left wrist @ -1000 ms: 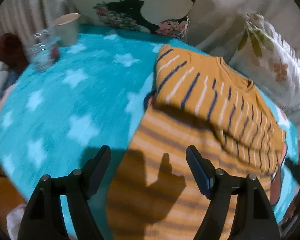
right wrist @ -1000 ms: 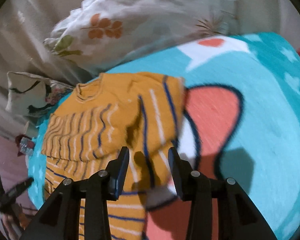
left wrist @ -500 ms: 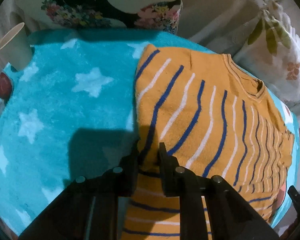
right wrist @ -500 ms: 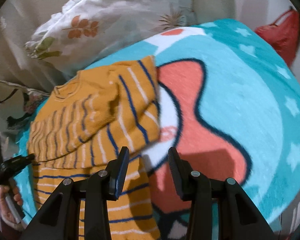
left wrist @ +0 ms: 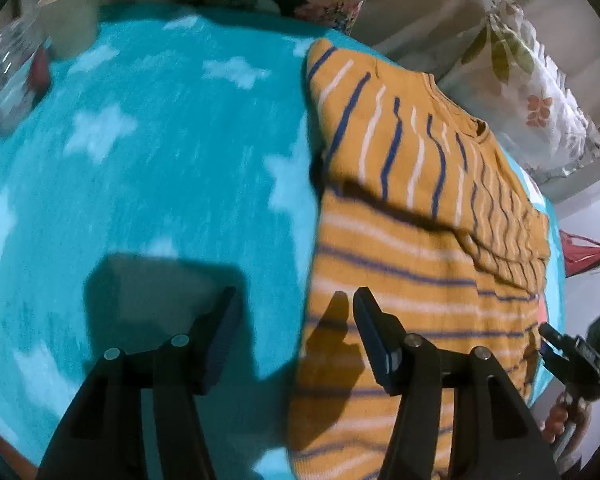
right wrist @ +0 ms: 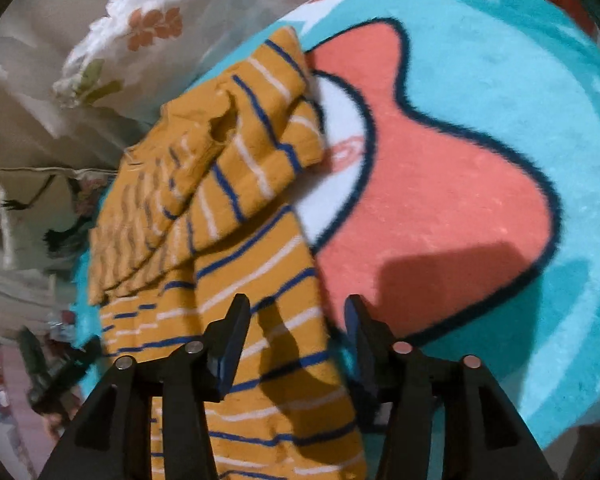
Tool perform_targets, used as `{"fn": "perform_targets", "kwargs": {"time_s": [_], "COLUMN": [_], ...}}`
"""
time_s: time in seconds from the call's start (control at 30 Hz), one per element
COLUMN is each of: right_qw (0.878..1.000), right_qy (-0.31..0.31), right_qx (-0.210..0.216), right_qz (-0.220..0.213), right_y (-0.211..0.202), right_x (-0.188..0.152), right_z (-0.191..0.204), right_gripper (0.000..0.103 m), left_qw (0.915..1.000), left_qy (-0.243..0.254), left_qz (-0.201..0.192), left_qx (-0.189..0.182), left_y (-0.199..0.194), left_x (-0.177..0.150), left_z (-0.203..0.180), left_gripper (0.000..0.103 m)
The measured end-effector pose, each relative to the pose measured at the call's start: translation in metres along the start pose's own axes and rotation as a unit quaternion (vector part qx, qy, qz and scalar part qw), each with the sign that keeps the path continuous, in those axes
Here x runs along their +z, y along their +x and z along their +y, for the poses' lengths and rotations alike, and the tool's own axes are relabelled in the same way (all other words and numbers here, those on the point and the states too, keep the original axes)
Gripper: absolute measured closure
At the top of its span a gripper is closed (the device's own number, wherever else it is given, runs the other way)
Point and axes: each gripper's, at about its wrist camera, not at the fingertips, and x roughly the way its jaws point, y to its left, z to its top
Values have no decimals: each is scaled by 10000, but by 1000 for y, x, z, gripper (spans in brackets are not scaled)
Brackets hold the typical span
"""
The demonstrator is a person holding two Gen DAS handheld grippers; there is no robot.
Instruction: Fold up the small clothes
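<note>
With the left gripper (left wrist: pixel 292 332) and right gripper (right wrist: pixel 296 340) both released and empty over the striped sweater (left wrist: pixel 412 240), which lay sleeves-folded on the teal blanket (left wrist: pixel 160 160), we judged each should pinch a hem corner and lift evenly toward the collar.

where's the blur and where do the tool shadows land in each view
Left wrist: the blanket and cup are smeared by motion, worst toward the edges; the left tool throws a hard shadow on the blanket and sweater. Right wrist: milder blur; the right tool shadows the sweater hem and the blanket's red patch.
</note>
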Motion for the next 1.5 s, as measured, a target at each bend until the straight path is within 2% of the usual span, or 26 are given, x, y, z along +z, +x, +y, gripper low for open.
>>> {"fn": "perform_targets", "kwargs": {"time_s": [0.13, 0.27, 0.43, 0.53, 0.67, 0.7, 0.73, 0.77, 0.8, 0.83, 0.9, 1.0, 1.23, 1.5], "right_qw": [9940, 9821, 9642, 9569, 9445, 9414, 9391, 9364, 9354, 9359, 9385, 9384, 9181, 9154], "right_qy": [90, 58, -307, -646, -1038, -1125, -1179, -1230, -1273, -1341, -1571, -1690, -2017, -1792], "right_qx": [956, 1596, 2075, 2124, 2208, 2232, 2251, 2267, 2254, 2213, 1988, 1915, 2355, 2517], "right_qz": [516, 995, 1625, 1874, 2198, 2265, 2312, 2378, 2408, 2388, 2347, 2329, 2469, 2581], "right_y": [9, 15, 16, 11, 6, 6, 7, 9, 10, 11, 10, 7, -43, -32], "right_x": [-3, -21, -58, -79, -103, -110, -115, -120, -124, -127, -128, -120, -105, -96], "right_z": [-9, -18, -19, -15, -13, -13, -13, -13, -12, -10, -8, -5, -6, -11], "right_gripper": [47, 47, 47, 47, 47, 47, 47, 47, 50, 53, 87, 91, 95, 95], "left_qw": [9994, 9976, 9945, 9928, 9944, 9949, 9962, 9969, 9969, 9956, 9937, 9944, 9935, 9924], "left_qy": [-247, -429, -607, -657, -589, -620, -636, -644, -702, -837, -1036, -1012, -1029, -1199], "left_qz": [-86, -141, -213, -250, -300, -282, -271, -250, -139, -85, -100, -196, -410, -293], "left_qx": [-210, -526, -830, -968, -820, -750, -538, -369, -339, -419, -425, -244, -280, -27], "left_y": [-10, -17, -22, -22, -24, -24, -25, -26, -25, -25, -31, -46, -98, -86], "left_x": [-35, -75, -123, -144, -159, -160, -161, -162, -161, -160, -159, -164, -187, -173], "left_z": [-1, -12, -32, -45, -57, -57, -57, -55, -51, -47, -41, -43, -50, -53], "left_gripper": [41, 40, 40, 40, 41, 52, 73, 87, 95, 95, 95, 95, 95, 95]}}
